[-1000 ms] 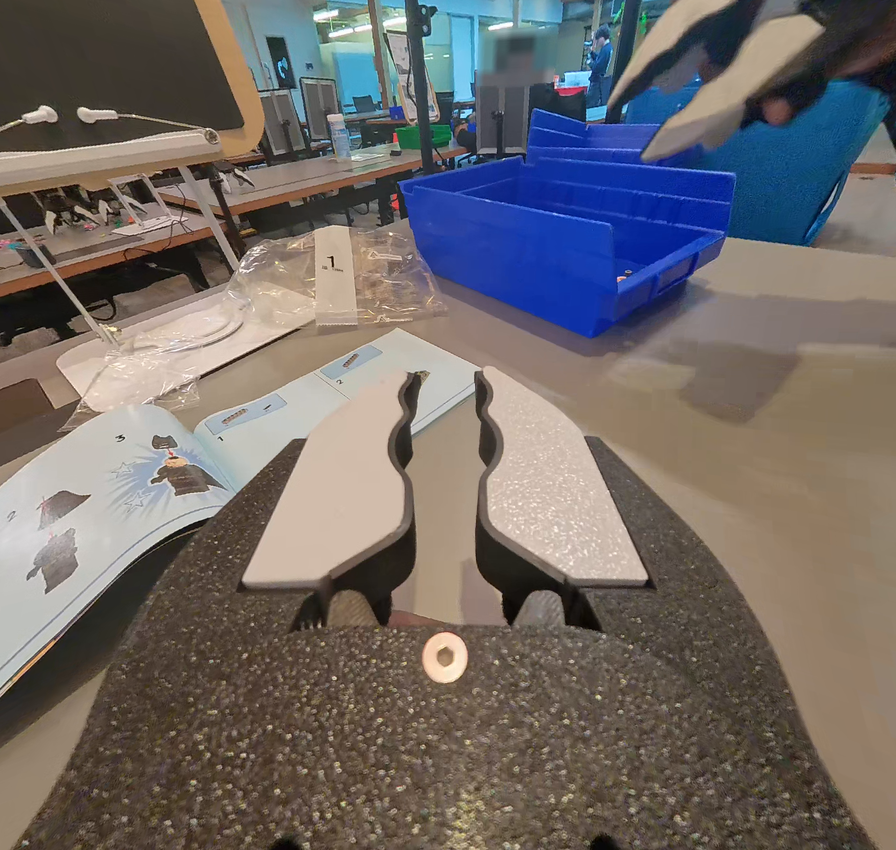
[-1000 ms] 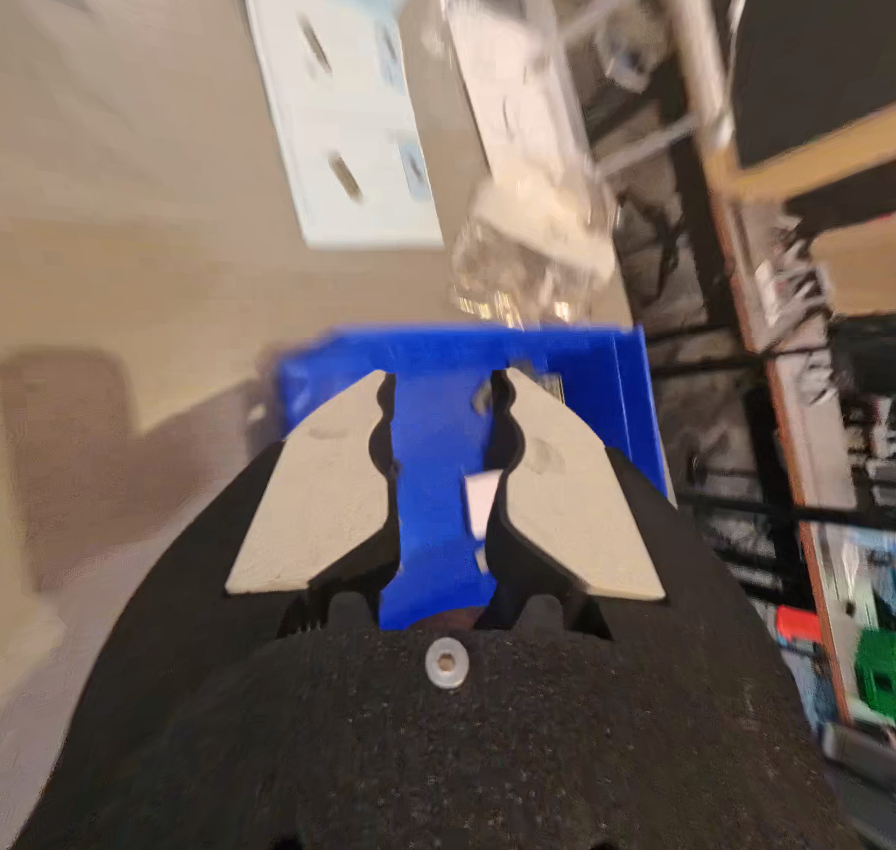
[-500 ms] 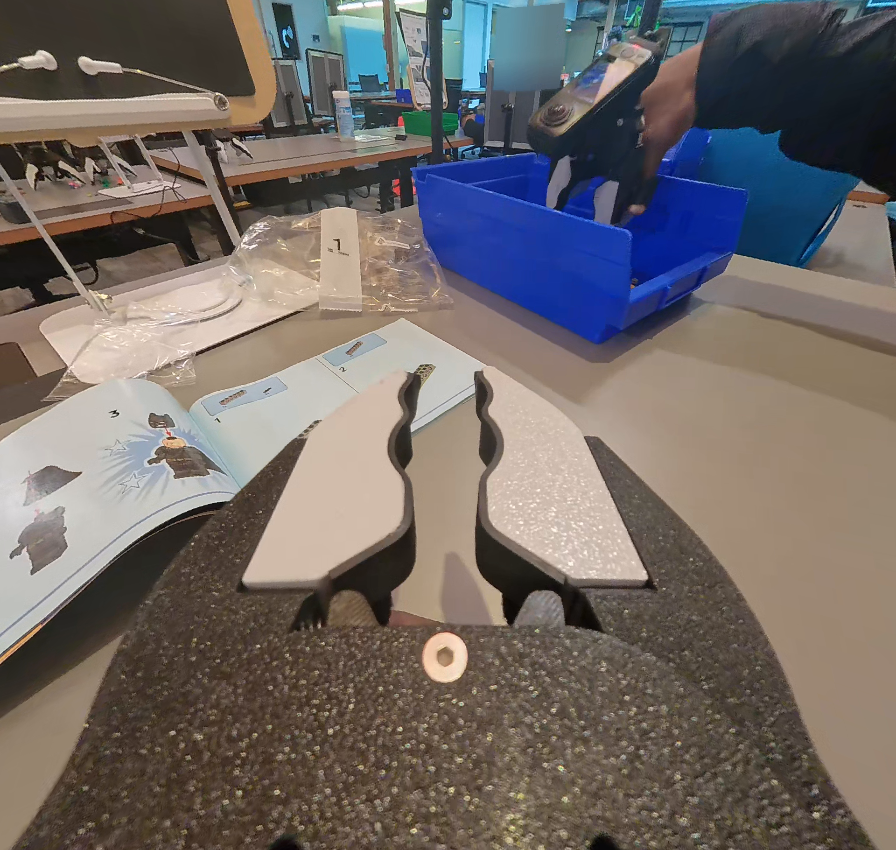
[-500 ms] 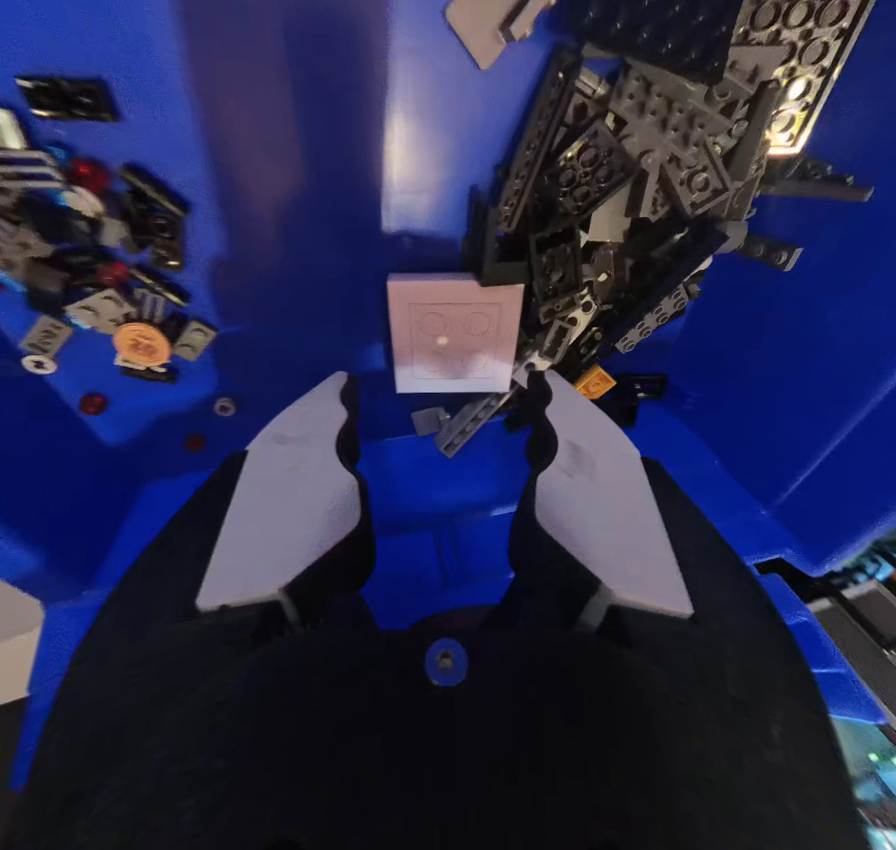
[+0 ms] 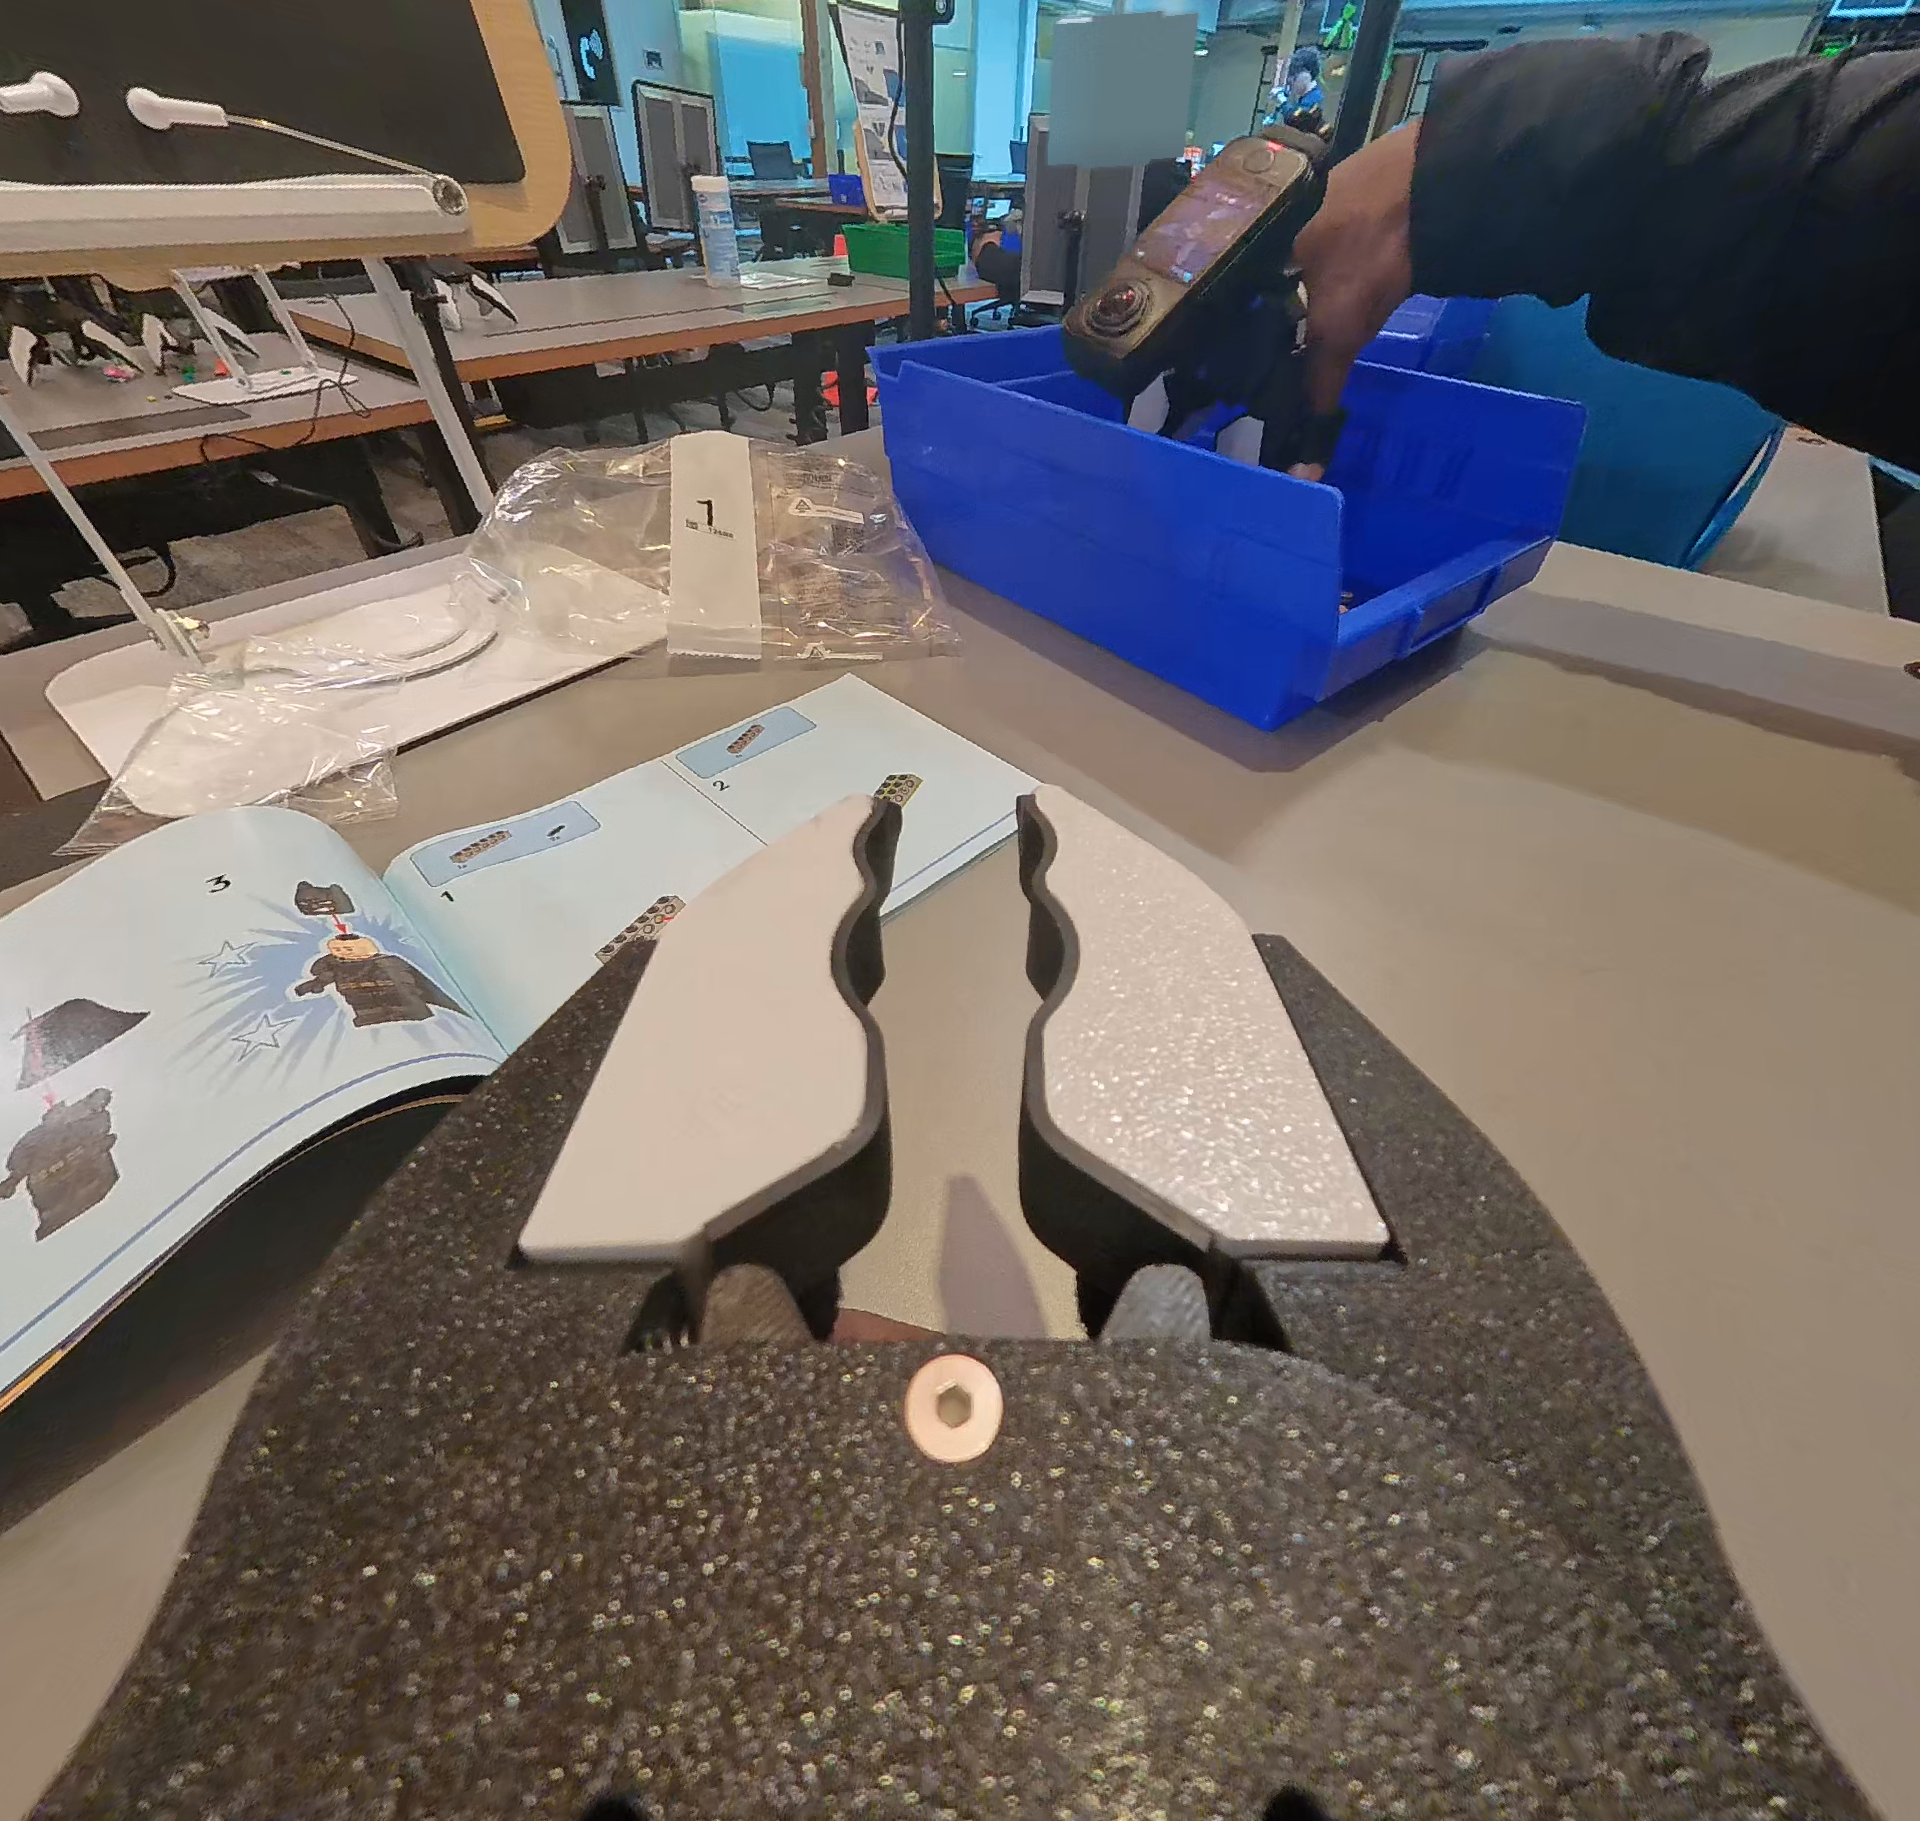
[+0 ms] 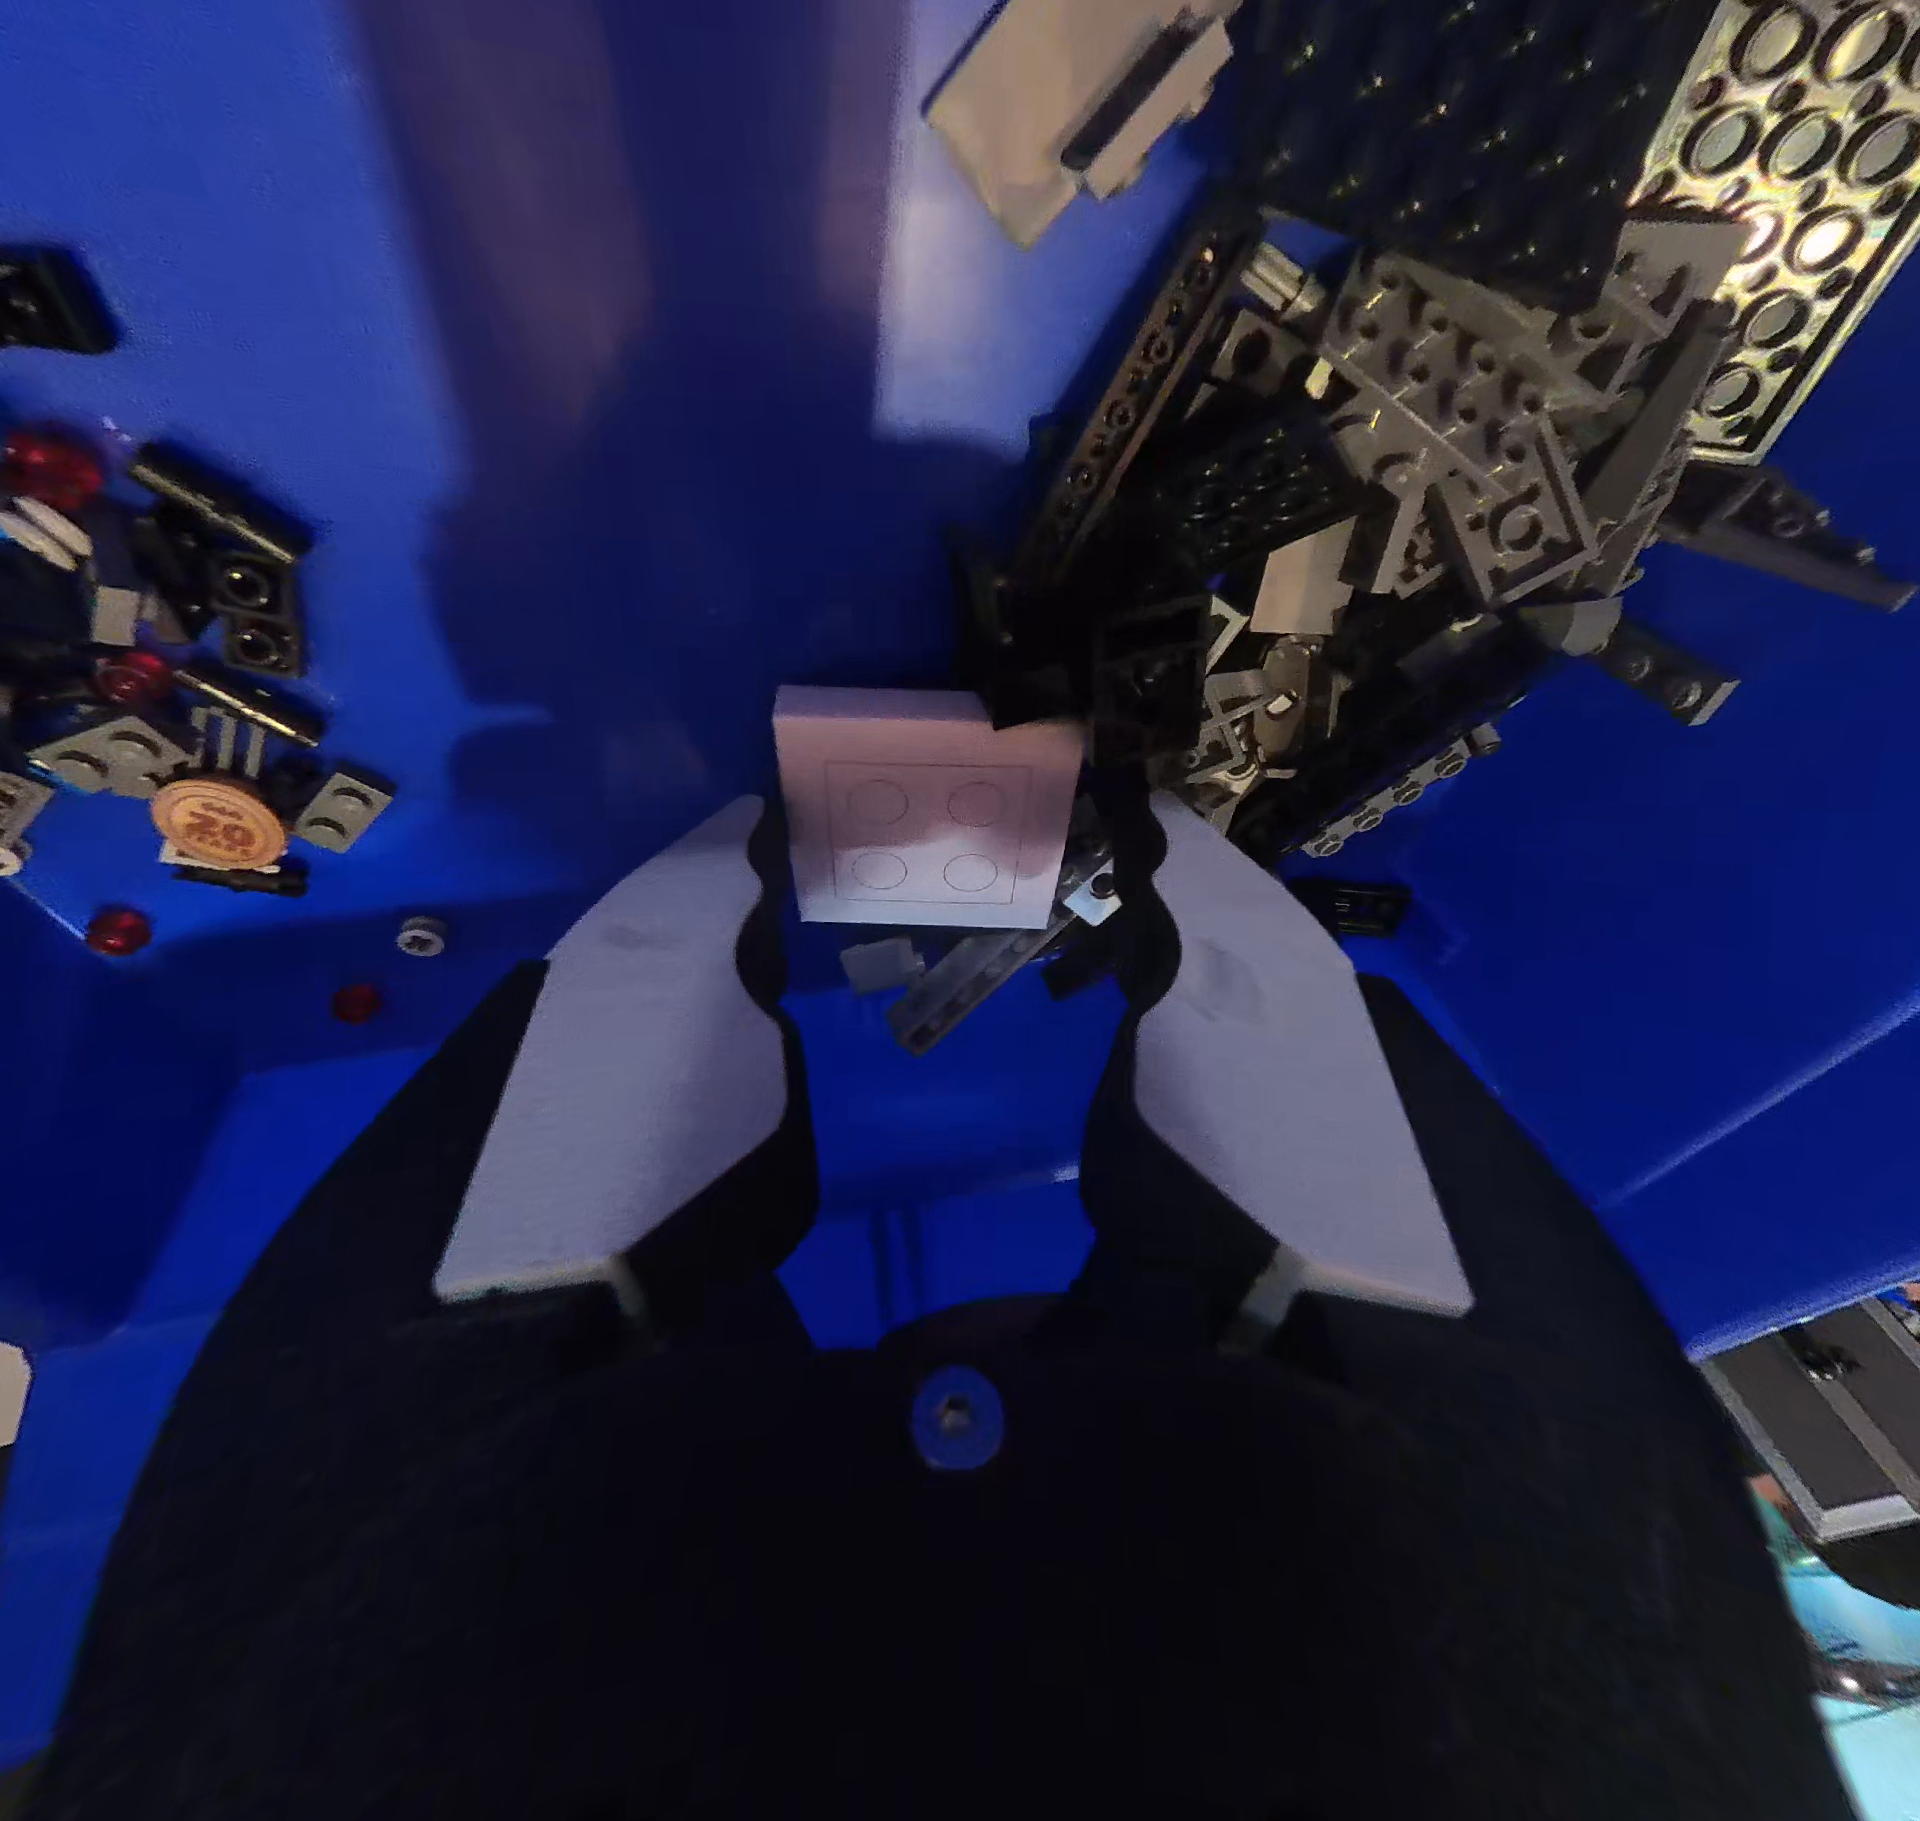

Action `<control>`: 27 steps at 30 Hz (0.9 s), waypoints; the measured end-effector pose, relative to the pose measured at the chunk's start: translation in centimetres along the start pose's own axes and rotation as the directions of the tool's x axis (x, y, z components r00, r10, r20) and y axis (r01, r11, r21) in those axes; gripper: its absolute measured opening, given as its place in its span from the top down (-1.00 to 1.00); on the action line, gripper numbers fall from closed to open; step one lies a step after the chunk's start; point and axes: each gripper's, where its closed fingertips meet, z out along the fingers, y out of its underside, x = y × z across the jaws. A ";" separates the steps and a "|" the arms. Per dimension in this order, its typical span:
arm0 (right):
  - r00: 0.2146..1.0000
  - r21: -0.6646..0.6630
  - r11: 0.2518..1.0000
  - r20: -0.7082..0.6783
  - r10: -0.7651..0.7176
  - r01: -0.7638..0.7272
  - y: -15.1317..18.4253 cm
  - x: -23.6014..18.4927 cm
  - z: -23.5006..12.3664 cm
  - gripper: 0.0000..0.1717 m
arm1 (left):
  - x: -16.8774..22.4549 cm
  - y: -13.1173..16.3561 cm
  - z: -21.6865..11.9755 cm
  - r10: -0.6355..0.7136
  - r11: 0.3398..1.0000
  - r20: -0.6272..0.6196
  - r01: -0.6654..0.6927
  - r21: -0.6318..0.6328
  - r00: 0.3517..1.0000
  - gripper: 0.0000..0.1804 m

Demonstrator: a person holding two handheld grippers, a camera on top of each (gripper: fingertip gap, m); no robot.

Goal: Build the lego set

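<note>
Left gripper (image 5: pixel 951 821): low centre of the left wrist view, over the grey table (image 5: pixel 1507 992). Fingers a little apart, nothing between them; bare tabletop shows through the gap. The left fingertip overlaps the right-hand corner of an open instruction booklet (image 5: pixel 540 888), pale blue pages with numbered building steps and a minifigure drawing, lying at middle left.

Clear plastic bags (image 5: pixel 727 545): upper centre-left, beyond the booklet, one bearing a white strip; another crumpled bag lies on a white board (image 5: pixel 343 649) at far left.

Blue plastic bin (image 5: pixel 1195 545): upper right of the left wrist view, on the table. A person's hand (image 5: pixel 1351 265) in a dark sleeve holds the right gripper down inside it.

Right gripper (image 6: pixel 940 836): centre of the right wrist view, inside the bin. Fingers spread wide around a pale square tile (image 6: pixel 925 815) marked with four circles. The tile sits between the fingertips, close to the left pad; whether either pad presses on it I cannot tell.

Pile of dark grey and black building bricks and plates (image 6: pixel 1403 441): upper right of the right wrist view, its edge overlapping the tile's top right corner.

Small loose pieces (image 6: pixel 177 691): left edge of the same view, greys, reds and one round tan piece, well apart from the tile.
</note>
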 end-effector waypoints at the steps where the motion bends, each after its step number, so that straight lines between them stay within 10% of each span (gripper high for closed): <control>1: 1.000 -0.006 1.000 0.013 0.006 -0.006 0.1 -0.1 0.0 0.27 | 0.0 0.0 0.0 0.001 1.000 0.001 -0.001 0.000 1.000 0.74; 11: 0.998 -0.005 0.998 0.023 0.058 -0.058 2.5 -1.2 -1.6 0.39 | 0.0 0.0 0.0 0.003 1.000 0.004 -0.003 0.001 1.000 0.74; 27: 0.982 0.533 0.826 0.141 0.128 -0.184 -0.6 -2.5 -9.4 0.40 | -0.1 0.1 0.2 -0.001 1.000 0.006 0.001 -0.011 1.000 0.75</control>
